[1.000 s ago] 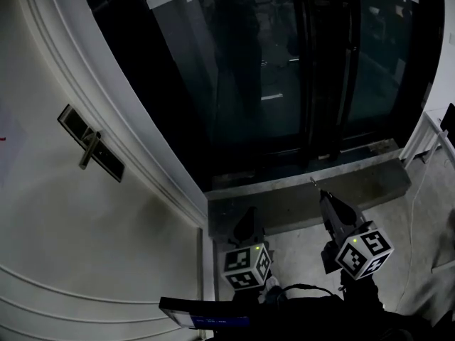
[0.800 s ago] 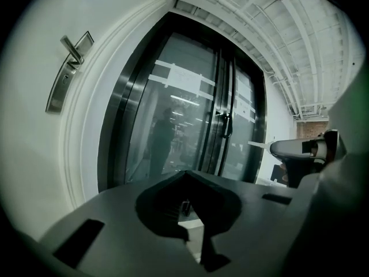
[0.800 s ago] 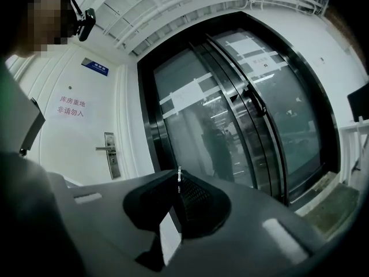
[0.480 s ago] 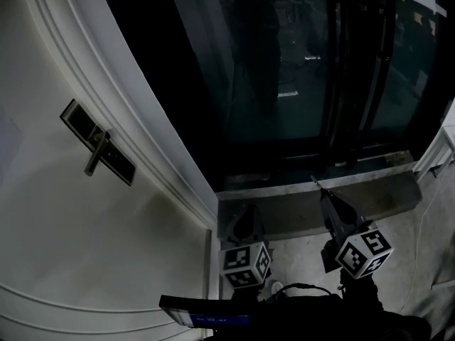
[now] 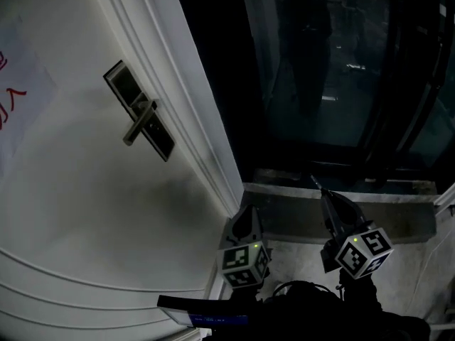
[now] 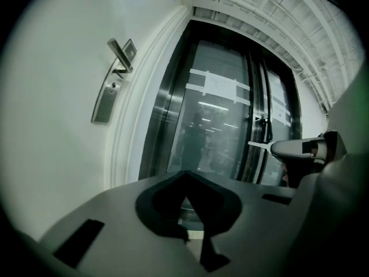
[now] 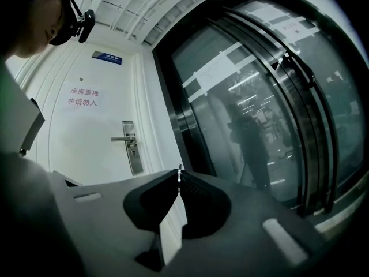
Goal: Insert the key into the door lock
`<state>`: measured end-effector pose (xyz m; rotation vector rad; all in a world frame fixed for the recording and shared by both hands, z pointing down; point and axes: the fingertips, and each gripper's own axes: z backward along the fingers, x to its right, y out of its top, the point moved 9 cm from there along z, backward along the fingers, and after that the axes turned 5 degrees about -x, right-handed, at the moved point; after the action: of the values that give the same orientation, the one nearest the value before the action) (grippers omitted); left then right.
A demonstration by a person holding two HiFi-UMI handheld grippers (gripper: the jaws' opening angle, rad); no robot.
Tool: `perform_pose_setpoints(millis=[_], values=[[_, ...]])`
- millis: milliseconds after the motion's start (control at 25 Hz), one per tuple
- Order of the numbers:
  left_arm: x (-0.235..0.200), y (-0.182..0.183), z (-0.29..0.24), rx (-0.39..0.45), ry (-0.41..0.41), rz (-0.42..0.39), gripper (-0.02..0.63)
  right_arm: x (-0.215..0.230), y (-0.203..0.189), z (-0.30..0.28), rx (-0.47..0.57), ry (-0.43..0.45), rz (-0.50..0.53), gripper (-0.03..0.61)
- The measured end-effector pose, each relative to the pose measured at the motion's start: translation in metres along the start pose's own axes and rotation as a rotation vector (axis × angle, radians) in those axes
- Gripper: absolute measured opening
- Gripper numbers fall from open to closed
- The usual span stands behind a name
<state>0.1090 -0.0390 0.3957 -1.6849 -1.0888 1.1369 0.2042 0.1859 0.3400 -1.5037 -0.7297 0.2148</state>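
The white door fills the left of the head view. Its dark lock plate carries a lever handle; the plate shows far ahead in the right gripper view and the plate at upper left in the left gripper view. My right gripper is shut on a small metal key, whose tip sticks out past the jaws, well right of the lock. My left gripper hangs low near the door frame, jaws shut with nothing in them.
Dark glass doors stand right of the white door frame, above a stone threshold. A paper notice with red characters hangs on the door, and a blue sign sits above it.
The head view has swung left: the lock plate and handle now sit further right and higher in the picture. Both grippers keep about the same places in view.
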Motion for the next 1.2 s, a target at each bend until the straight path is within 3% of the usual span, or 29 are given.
perform_pose_setpoints(millis=[360,800,1000,1200], values=[[-0.059,0.002,0.041,0.068,0.273,0.087,0.002,-0.041,-0.007,-0.075,-0.092,0.261,0.034,0.012],[-0.110,0.016,0.084,0.191,0.652,0.180,0.002,-0.105,-0.001,-0.187,-0.195,0.677,0.099,0.012],[-0.121,0.022,0.092,0.230,0.766,0.212,0.002,-0.132,-0.002,-0.219,-0.230,0.812,0.128,0.012],[-0.130,0.041,0.095,0.267,0.851,0.162,0.001,-0.156,-0.003,-0.244,-0.246,0.935,0.157,0.012]])
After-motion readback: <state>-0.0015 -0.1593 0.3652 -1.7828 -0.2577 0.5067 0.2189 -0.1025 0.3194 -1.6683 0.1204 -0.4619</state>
